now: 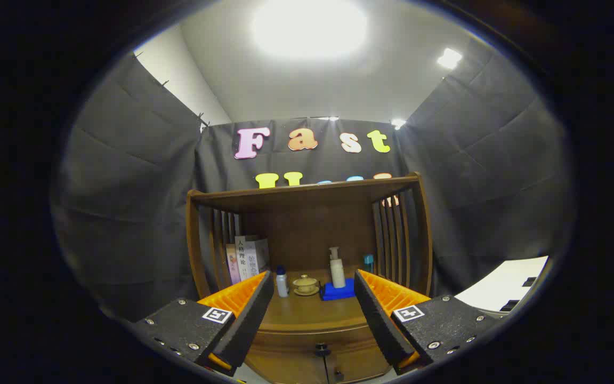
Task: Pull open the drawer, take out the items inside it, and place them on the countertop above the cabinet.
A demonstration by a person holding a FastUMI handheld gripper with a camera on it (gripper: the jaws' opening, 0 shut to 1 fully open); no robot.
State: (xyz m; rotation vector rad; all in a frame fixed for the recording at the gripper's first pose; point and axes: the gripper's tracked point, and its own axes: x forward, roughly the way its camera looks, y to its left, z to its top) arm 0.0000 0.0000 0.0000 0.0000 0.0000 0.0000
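The gripper (313,314) stands wide open with nothing between its fingers, held back from a wooden cabinet (307,330) that sits straight ahead of it. Down between the two fingers, near their bases, the cabinet's front shows the drawer (312,341) pushed in flush, its small dark knob (322,350) roughly midway between the fingers and well apart from both. What lies inside the drawer cannot be seen. Above the drawer front, the countertop (307,312) runs forward between the fingers to the cabinet's back panel, under an upper shelf (307,191) carried on slatted sides. Beyond the fingertips several things stand on that countertop: a small white bottle with a dark cap (282,282) just past the left fingertip, a pale lidded cup on a saucer (305,285) beside it, then a white pump bottle (337,270) with a folded blue cloth (338,291) at its foot, close to the right fingertip. Some upright books (245,257) lean in the back left corner beyond the left finger, and a small teal object (369,261), too small to identify, sits in the back right corner. A white surface (504,288) lies off beyond the right finger
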